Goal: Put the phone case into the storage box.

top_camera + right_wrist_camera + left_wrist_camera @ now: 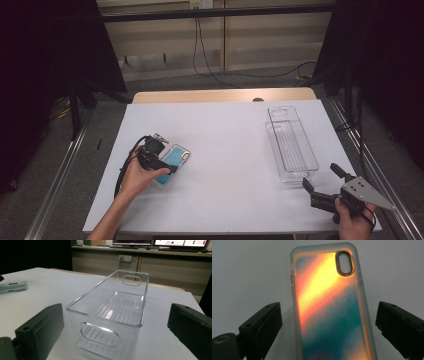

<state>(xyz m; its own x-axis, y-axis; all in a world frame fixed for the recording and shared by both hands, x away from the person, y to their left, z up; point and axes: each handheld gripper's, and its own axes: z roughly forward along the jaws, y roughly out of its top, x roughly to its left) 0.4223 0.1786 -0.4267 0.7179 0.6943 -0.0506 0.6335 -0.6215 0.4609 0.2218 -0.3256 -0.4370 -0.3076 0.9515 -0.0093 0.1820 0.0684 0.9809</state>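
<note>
A phone case (pixel 176 159) with a teal and orange back lies flat on the white table (pixel 225 125), left of the middle. My left gripper (pixel 162 157) hangs over it, pointing down. In the left gripper view the case (pixel 329 310) runs up between the two black jaws of my left gripper (pixel 328 322), which stand apart from its long edges. My right gripper (pixel 320 176) rests near the front right corner, open and holding nothing. Its jaws (pixel 115 325) frame the near end of a clear plastic bin (pixel 100 316).
The clear bin (pixel 272 137) stands lengthwise on the right side of the table with nothing inside. From the right gripper view the phone case (pixel 12 286) lies far off to the left. A wooden table edge (pixel 225 95) shows at the back, and dark curtains flank both sides.
</note>
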